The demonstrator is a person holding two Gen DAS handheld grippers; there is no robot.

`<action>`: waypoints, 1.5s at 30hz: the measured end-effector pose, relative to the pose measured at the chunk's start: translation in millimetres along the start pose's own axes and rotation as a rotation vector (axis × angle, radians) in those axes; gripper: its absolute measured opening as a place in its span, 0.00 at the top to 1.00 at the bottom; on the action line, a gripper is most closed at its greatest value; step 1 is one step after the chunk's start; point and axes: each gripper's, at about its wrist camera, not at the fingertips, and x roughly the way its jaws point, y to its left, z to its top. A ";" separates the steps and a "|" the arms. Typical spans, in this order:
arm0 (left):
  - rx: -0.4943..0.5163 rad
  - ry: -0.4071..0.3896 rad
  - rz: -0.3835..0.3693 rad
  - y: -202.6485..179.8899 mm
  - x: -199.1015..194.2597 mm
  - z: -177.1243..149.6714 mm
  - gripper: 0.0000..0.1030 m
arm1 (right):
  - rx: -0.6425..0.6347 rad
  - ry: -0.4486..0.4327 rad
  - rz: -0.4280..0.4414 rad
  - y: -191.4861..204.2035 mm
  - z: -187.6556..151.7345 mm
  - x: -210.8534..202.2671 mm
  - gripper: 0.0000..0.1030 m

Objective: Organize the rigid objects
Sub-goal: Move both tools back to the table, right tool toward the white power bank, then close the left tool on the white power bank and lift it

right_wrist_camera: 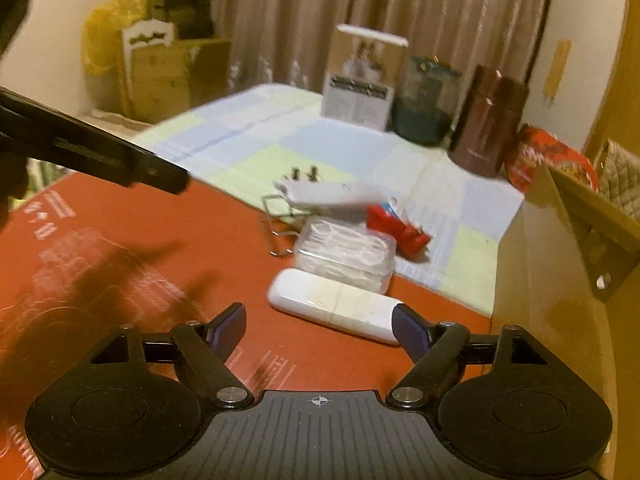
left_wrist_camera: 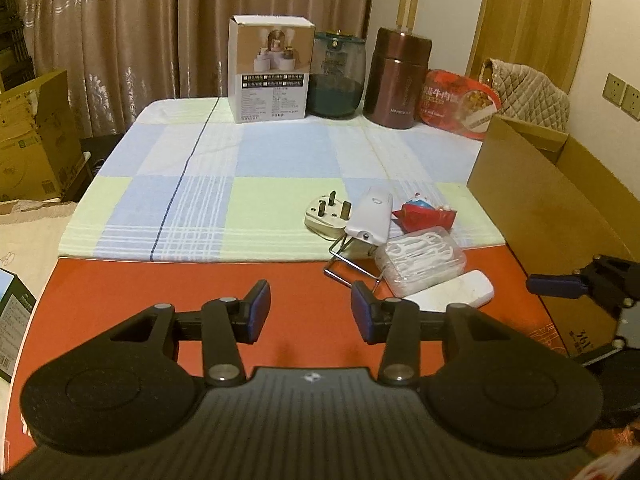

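A cluster of small items lies on the table: a white plug point(left_wrist_camera: 326, 216), a white device with a wire stand point(left_wrist_camera: 370, 216), a red toy point(left_wrist_camera: 424, 214), a clear box of floss picks point(left_wrist_camera: 422, 258) and a white bar-shaped device point(left_wrist_camera: 456, 290). In the right wrist view the bar point(right_wrist_camera: 336, 306) lies just ahead of my open right gripper point(right_wrist_camera: 320, 330), with the floss box point(right_wrist_camera: 346, 256), red toy point(right_wrist_camera: 398, 226) and wire-stand device point(right_wrist_camera: 332, 196) beyond. My left gripper point(left_wrist_camera: 310, 312) is open and empty over the red board point(left_wrist_camera: 180, 292), left of the cluster.
An open cardboard box point(left_wrist_camera: 552, 196) stands at the right, also in the right wrist view point(right_wrist_camera: 560, 280). At the table's back stand a white carton point(left_wrist_camera: 270, 70), a glass jar point(left_wrist_camera: 340, 76), a brown flask point(left_wrist_camera: 400, 78) and a red packet point(left_wrist_camera: 456, 102).
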 end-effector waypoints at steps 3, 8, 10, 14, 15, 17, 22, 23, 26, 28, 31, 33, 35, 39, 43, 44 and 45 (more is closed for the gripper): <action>-0.003 0.019 -0.005 2.7 8.3 2.0 0.60 | 0.070 0.030 -0.011 -10.2 0.2 16.4 0.17; -0.005 0.027 -0.014 6.4 16.9 6.9 0.55 | 0.134 0.052 -0.021 -26.9 2.6 38.5 0.15; -0.013 0.030 -0.018 8.5 19.4 8.1 0.55 | 0.166 0.051 -0.011 -33.8 3.8 44.5 0.14; -0.022 0.043 -0.027 9.7 24.0 8.8 0.55 | 0.223 0.046 -0.003 -47.3 7.0 56.1 0.13; -0.022 0.047 -0.029 9.4 24.9 8.6 0.55 | 0.232 0.049 -0.005 -49.9 7.3 59.3 0.13; -0.022 0.051 -0.034 9.0 26.0 8.3 0.55 | 0.260 0.047 0.005 -54.5 7.4 63.8 0.12; -0.024 0.060 -0.039 8.8 27.2 6.5 0.55 | 0.311 0.043 0.068 -59.4 7.8 70.8 0.12; -0.023 0.063 -0.037 8.8 27.4 5.8 0.55 | 0.322 0.048 0.077 -60.0 7.2 69.9 0.12; -0.027 0.070 -0.033 11.3 28.0 4.6 0.55 | 0.321 0.070 0.087 -56.4 7.4 64.5 0.12; -0.030 0.071 -0.030 12.8 27.5 3.5 0.55 | 0.327 0.083 0.097 -53.1 6.0 59.8 0.12; -0.029 0.076 -0.026 15.4 26.7 1.2 0.55 | 0.327 0.102 0.139 -43.3 3.1 51.5 0.12; -0.030 0.080 -0.025 18.5 25.9 -1.3 0.55 | 0.317 0.113 0.189 -34.3 1.0 45.4 0.12; -0.031 0.087 -0.021 22.3 25.4 -4.5 0.55 | 0.294 0.126 0.256 -24.1 -1.1 39.1 0.12; -0.043 0.104 -0.026 28.9 23.9 -12.2 0.55 | 0.270 0.139 0.338 -15.7 -4.4 29.4 0.12; -0.089 0.128 -0.066 26.6 26.5 -17.4 0.55 | 0.228 0.141 0.208 -16.3 -2.7 22.2 0.12; -0.098 0.131 -0.082 23.1 27.9 -18.1 0.55 | 0.221 0.137 0.172 -17.5 -2.0 20.3 0.12; -0.101 0.134 -0.097 18.9 29.6 -18.1 0.55 | 0.216 0.130 0.145 -19.4 -1.9 19.2 0.12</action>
